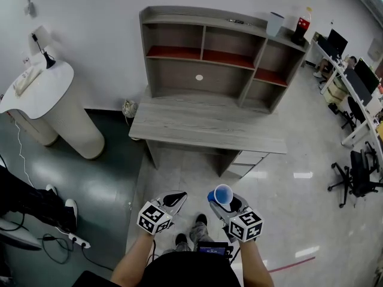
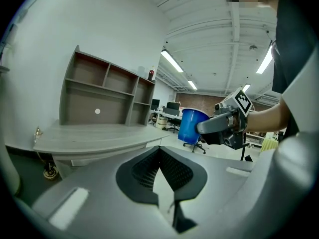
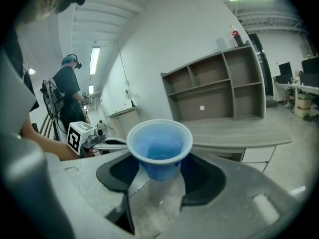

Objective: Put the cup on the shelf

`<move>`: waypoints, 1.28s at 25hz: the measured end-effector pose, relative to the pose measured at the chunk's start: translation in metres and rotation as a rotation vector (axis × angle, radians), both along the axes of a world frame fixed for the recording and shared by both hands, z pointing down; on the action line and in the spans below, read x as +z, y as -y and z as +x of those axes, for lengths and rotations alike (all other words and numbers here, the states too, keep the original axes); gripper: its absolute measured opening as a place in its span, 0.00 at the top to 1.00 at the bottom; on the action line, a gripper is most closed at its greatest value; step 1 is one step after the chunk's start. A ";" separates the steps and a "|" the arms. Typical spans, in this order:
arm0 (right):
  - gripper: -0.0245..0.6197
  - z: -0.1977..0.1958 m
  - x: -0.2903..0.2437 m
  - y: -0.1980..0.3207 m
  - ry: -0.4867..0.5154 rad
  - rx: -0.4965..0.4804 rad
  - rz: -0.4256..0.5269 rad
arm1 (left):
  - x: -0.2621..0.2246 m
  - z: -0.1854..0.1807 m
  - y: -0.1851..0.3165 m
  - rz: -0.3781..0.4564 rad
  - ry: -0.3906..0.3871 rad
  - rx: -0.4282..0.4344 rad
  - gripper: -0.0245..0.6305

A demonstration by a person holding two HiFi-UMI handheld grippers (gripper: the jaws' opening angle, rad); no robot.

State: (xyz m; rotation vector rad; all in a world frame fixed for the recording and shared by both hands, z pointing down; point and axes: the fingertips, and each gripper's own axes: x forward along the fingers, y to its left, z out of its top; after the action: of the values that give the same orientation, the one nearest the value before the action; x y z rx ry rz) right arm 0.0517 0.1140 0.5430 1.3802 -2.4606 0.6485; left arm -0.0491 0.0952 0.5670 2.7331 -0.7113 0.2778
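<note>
A blue plastic cup (image 1: pixel 222 194) stands upright between the jaws of my right gripper (image 1: pixel 226 204), which is shut on its lower body. The right gripper view looks into the cup (image 3: pixel 159 144), its base pinched between the black pads (image 3: pixel 199 176). My left gripper (image 1: pixel 172 200) is beside it, shut and holding nothing. Its own view shows the jaws (image 2: pixel 159 156) meeting, with the cup (image 2: pixel 189 126) and right gripper (image 2: pixel 222 127) off to the right. Ahead stands the grey shelf unit (image 1: pixel 209 58) on a wooden desk (image 1: pixel 209 124), still a few steps away from both grippers.
A white cup (image 1: pixel 275 24) and a red bottle (image 1: pixel 302 23) stand on the shelf unit's top. A white round stand (image 1: pixel 54 100) is at the left, cables (image 1: pixel 60 241) lie on the floor, and office chairs (image 1: pixel 356 178) and desks are at the right. A person (image 3: pixel 67 93) stands behind.
</note>
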 end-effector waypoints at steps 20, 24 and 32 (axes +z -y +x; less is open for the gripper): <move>0.56 0.039 0.002 0.142 0.034 -0.093 0.009 | 0.000 0.049 0.125 0.004 0.045 -0.053 0.96; 0.56 0.053 0.003 0.166 0.044 -0.114 0.003 | -0.001 0.062 0.148 0.003 0.056 -0.075 0.96; 0.56 0.067 0.008 0.197 0.055 -0.164 -0.010 | 0.003 0.073 0.174 -0.013 0.068 -0.133 0.96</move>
State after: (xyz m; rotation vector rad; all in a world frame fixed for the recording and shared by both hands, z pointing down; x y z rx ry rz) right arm 0.1183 -0.0835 0.5511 1.1553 -2.5754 0.6686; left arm 0.0236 -0.0787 0.5699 2.6606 -0.9017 0.3449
